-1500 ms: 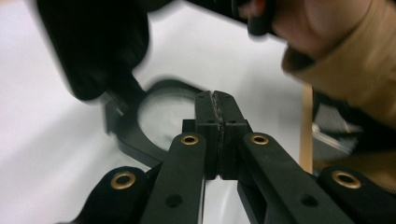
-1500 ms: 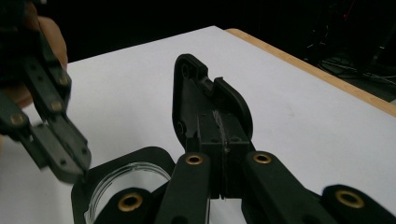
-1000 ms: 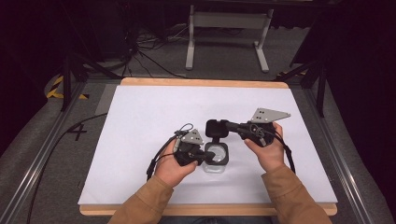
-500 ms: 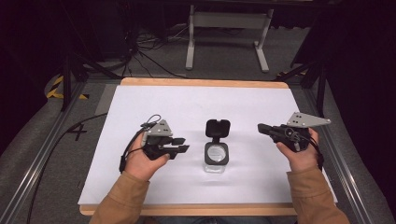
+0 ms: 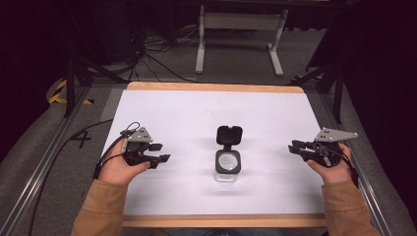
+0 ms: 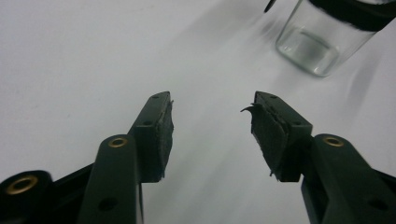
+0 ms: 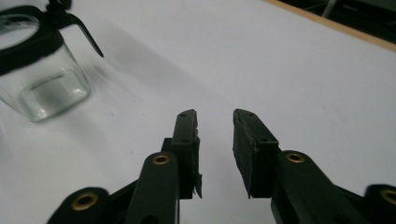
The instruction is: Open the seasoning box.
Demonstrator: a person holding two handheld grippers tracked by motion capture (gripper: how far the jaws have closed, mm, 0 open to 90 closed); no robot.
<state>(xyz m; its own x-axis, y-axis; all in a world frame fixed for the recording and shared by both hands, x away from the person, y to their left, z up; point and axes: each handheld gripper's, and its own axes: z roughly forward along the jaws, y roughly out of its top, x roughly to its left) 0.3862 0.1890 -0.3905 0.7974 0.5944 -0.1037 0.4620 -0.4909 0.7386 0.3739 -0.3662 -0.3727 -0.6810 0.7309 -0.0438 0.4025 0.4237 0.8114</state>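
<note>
A small clear glass jar (image 5: 227,167) stands upright in the middle of the white table (image 5: 275,123), its black hinged lid (image 5: 229,134) flipped open toward the far side. The jar (image 6: 322,37) appears at the top right of the left gripper view and the jar (image 7: 37,74) at the top left of the right gripper view. My left gripper (image 5: 160,152) is held at the left of the jar, well apart from it; its jaws have just been opening and nothing is between them (image 6: 212,126). My right gripper (image 5: 295,147) is held at the right, also apart, its jaws just opened and empty (image 7: 215,140).
The wooden table edge (image 5: 216,87) runs along the far side. Beyond it, on the floor, stand a grey metal stand (image 5: 241,22) and several cables (image 5: 152,54). A metal rail (image 5: 44,167) borders the table's left.
Both hands have moved outward from the jar, left gripper to the left, right gripper to the right. Both grippers let go of the jar and opened. The lid now stands open.
</note>
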